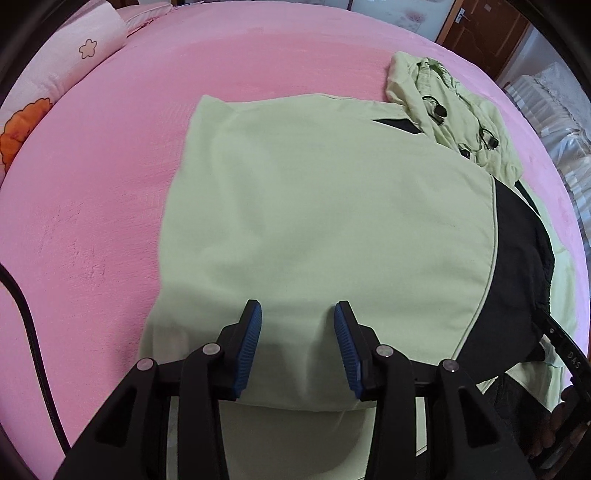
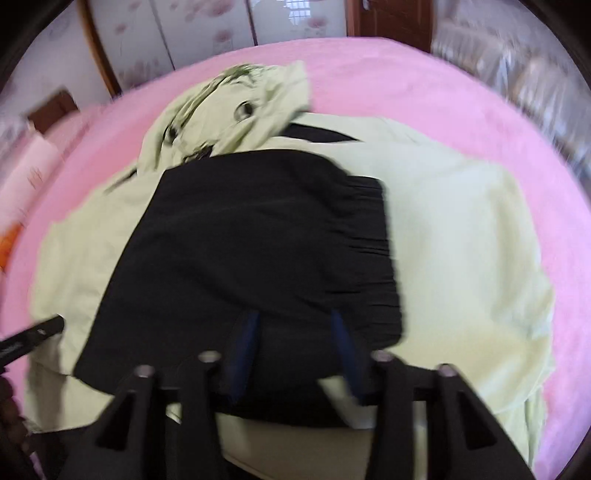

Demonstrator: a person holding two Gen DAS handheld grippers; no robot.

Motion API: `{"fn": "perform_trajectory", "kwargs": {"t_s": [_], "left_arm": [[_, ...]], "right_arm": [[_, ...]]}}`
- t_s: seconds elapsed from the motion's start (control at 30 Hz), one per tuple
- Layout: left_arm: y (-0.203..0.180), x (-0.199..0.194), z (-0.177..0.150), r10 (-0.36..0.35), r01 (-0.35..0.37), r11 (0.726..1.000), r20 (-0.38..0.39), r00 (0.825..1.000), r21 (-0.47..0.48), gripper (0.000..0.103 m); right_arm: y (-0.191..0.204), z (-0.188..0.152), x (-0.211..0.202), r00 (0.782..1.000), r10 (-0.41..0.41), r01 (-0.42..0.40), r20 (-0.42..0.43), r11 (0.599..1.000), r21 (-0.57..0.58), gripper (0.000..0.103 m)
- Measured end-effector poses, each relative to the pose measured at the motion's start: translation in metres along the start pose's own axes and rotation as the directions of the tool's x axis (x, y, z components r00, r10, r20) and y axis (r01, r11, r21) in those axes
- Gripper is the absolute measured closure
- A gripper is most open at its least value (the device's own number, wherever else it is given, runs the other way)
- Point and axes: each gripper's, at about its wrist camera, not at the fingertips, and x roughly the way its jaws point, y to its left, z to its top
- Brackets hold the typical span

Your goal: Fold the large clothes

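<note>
A pale green hooded jacket (image 1: 314, 206) with a black panel (image 1: 517, 280) lies spread on the pink bed (image 1: 110, 184). Its hood (image 1: 443, 107) with black cord toggles is bunched at the far right. My left gripper (image 1: 297, 314) is open, its blue pads (image 1: 249, 350) straddling the green cloth at the near edge. In the blurred right wrist view the black panel (image 2: 258, 240) lies folded over the green cloth (image 2: 461, 240), with the hood (image 2: 243, 107) beyond. My right gripper (image 2: 295, 321) is open over the black panel.
A pink floral pillow (image 1: 55, 85) lies at the bed's far left. A black cable (image 1: 33, 332) runs along the left. A wooden door (image 1: 484, 33) and floral wardrobe panels (image 2: 207, 29) stand beyond the bed. The other gripper's tip (image 2: 33, 336) shows at left.
</note>
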Motion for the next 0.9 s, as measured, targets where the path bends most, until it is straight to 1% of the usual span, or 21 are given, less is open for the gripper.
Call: {"fn": "perform_trajectory", "kwargs": {"t_s": [0.1,0.13,0.23,0.37,0.53,0.67,0.73,0.9], "left_arm": [[0.0,0.0,0.003,0.028,-0.028,1.0,-0.001,1.0,0.006,0.063],[0.0,-0.001,0.003,0.038,-0.038,0.999,-0.003,0.999,0.008,0.063],[-0.002,-0.006,0.003,0.063,-0.063,0.998,-0.015,0.998,0.007,0.063],[-0.005,-0.017,0.003,0.06,-0.06,0.998,-0.035,0.998,0.0,0.063],[-0.008,-0.043,-0.002,0.053,-0.054,0.999,-0.038,0.998,-0.011,0.063],[-0.015,-0.072,-0.007,0.037,-0.037,0.999,-0.042,0.998,-0.02,0.063],[-0.018,-0.091,-0.011,0.03,-0.031,0.999,-0.038,0.999,-0.022,0.063],[-0.024,-0.145,-0.025,0.017,-0.017,1.0,-0.013,1.0,-0.024,0.063]], "right_arm": [[-0.001,-0.001,-0.007,1.0,-0.002,0.002,-0.007,1.0,-0.014,0.082],[-0.003,-0.002,-0.008,1.0,-0.006,0.006,-0.01,1.0,-0.014,0.08],[0.001,-0.002,-0.014,1.0,-0.013,0.013,-0.025,1.0,0.012,0.078],[-0.002,-0.001,-0.023,0.999,0.018,-0.015,-0.039,0.998,0.058,0.075],[0.001,0.0,-0.05,0.999,0.024,-0.022,-0.035,0.999,0.041,0.073],[0.001,0.002,-0.078,0.999,0.04,-0.039,-0.028,0.998,0.048,0.071],[0.002,0.003,-0.091,0.999,0.046,-0.045,-0.025,0.998,0.049,0.068],[0.004,0.006,-0.132,0.998,0.066,-0.066,-0.006,0.997,0.048,0.067]]}}
